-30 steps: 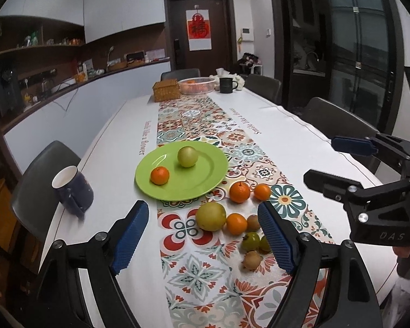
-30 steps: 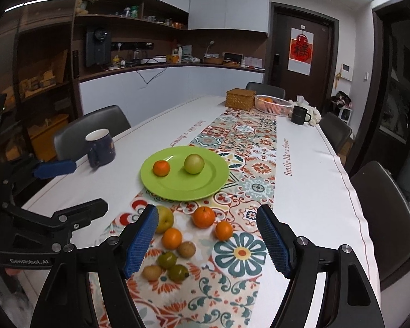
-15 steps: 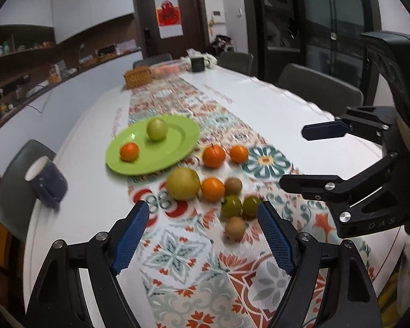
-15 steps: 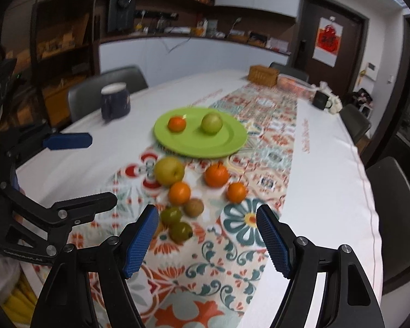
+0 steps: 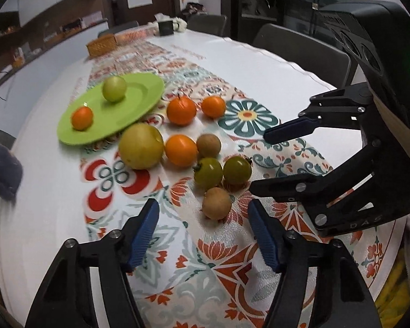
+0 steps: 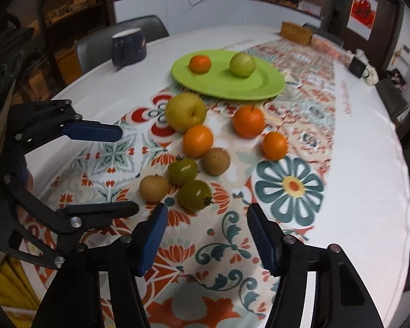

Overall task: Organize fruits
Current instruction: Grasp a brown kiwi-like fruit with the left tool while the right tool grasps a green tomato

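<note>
A green plate (image 5: 139, 109) (image 6: 259, 87) holds a small orange (image 5: 82, 118) and a green apple (image 5: 114, 88). In front of it on the patterned runner lie a yellow pear (image 5: 141, 146) (image 6: 185, 112), several oranges (image 5: 181, 110), two green tomatoes (image 5: 208, 173) (image 6: 195, 194) and two brown kiwis (image 5: 216, 202) (image 6: 153, 188). My left gripper (image 5: 203, 232) is open and empty, just short of the nearest kiwi. My right gripper (image 6: 206, 237) is open and empty, just short of a green tomato. Each gripper shows in the other's view, both open.
A dark blue mug (image 6: 128, 46) stands left of the plate. A wicker basket (image 5: 101, 45), a clear bowl and a black mug (image 5: 166, 27) stand at the table's far end. Grey chairs (image 5: 300, 49) line the table's sides.
Both grippers have come down and forward toward the loose fruit, which now looks much larger. Both stay open. No fruit has moved.
</note>
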